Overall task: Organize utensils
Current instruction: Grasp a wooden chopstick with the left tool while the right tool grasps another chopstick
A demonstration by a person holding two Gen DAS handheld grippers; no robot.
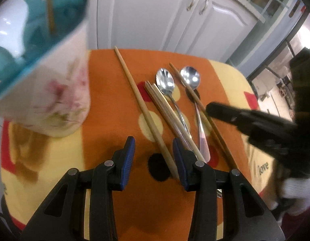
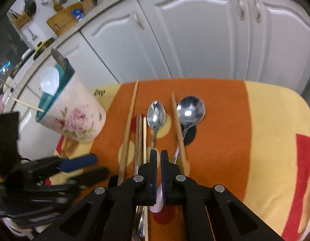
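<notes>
Left tongs [image 1: 153,158] closest in left wrist view: spread wide, blue pads, nothing gripped. A long wooden chopstick [image 1: 144,108] runs up between the pads from the lower right, pads not on it.

Right tongs [image 2: 158,156] pinched together, only a thin slit between the pads. Pink handle end of the round spoon [image 2: 190,110] shows just under them; can't tell if it's clamped.

On the orange-and-yellow cloth [image 2: 225,120] over the table, utensils lie roughly parallel: long chopstick, a bundle of chopsticks [image 2: 141,138], the oval spoon [image 2: 156,114], another chopstick [image 2: 178,128] lying across the round spoon's stem.

Floral holder [image 2: 74,118], teal inside, stands at the cloth's left edge, apart from the row. A white spoon [image 2: 49,81] and sticks stand in it.

White cabinet doors [image 2: 195,30] behind.
</notes>
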